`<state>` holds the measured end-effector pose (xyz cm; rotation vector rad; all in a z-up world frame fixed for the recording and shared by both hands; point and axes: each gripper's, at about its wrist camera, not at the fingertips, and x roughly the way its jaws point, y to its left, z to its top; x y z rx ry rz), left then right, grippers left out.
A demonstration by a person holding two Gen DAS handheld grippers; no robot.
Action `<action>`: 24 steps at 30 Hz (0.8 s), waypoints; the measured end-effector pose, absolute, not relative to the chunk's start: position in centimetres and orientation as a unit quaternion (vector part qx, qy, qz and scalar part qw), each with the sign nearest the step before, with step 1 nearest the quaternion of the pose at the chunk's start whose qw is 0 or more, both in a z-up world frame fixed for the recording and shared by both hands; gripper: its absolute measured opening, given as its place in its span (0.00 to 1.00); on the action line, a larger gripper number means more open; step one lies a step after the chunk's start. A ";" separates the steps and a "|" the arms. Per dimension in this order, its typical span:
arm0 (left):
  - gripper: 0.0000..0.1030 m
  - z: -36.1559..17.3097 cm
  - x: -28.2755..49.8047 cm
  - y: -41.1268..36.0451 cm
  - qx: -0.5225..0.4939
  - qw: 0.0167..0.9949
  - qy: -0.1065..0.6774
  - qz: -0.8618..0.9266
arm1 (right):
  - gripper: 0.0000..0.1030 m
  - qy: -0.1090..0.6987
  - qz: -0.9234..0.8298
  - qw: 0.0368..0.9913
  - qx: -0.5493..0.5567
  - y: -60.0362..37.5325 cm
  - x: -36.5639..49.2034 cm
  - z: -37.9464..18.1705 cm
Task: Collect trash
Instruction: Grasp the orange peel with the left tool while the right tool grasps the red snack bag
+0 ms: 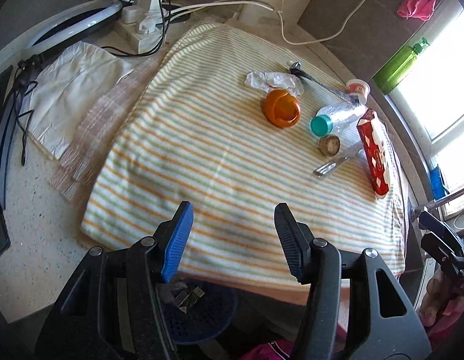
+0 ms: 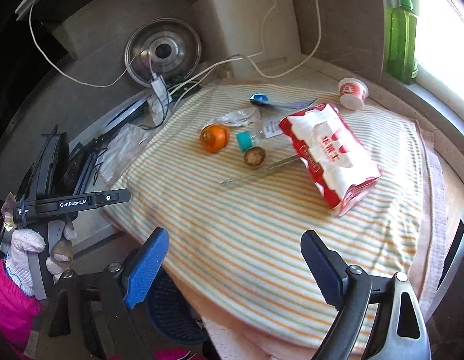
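Over the striped towel (image 1: 219, 162) in the left wrist view, you're hovering the left gripper (image 1: 233, 240) with its jaws partly apart and nothing between them, so it's released and carrying nothing. All the trash is sitting well ahead of it at the far right of the towel: the orange peel (image 1: 281, 108), a crumpled wrapper (image 1: 272, 80) just behind it, the clear bottle with the teal cap (image 1: 337, 118), a small brown nut-looking thing (image 1: 329, 146) just beside the cap, and the red-and-white pack (image 1: 373, 153). A little paper cup (image 1: 358, 89) is off at the towel's edge. Down under the gripper there's a dark mesh bin (image 1: 201, 318) with some scraps in it, which I'm guessing is where everything is going.

Moving on to the right wrist view, you're holding the right gripper (image 2: 236, 273) wide open, also empty, near the front edge of the towel. The red-and-white pack is lying closest to it, tilted on one edge, with a thin clear straw-like stick (image 2: 256, 171) poking out from beneath.

So it looks like you're between pickups right now. Next move probably calls for reaching forward and lining the jaws up around one piece. The pack looks wide, so I'd go for its narrow side.
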<state>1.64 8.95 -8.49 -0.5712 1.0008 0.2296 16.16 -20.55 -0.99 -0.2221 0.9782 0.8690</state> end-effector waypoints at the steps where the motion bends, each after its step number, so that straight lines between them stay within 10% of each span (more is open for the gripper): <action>1: 0.56 -8.5 2.5 8.9 -0.270 0.833 0.471 0.108 | 0.89 0.452 0.399 0.792 -0.102 -20.8 16.9 -0.9; 24: 0.56 -10.5 14.7 8.9 -0.270 0.819 0.494 0.109 | 0.98 0.474 0.358 0.795 -0.123 -21.5 33.3 -4.2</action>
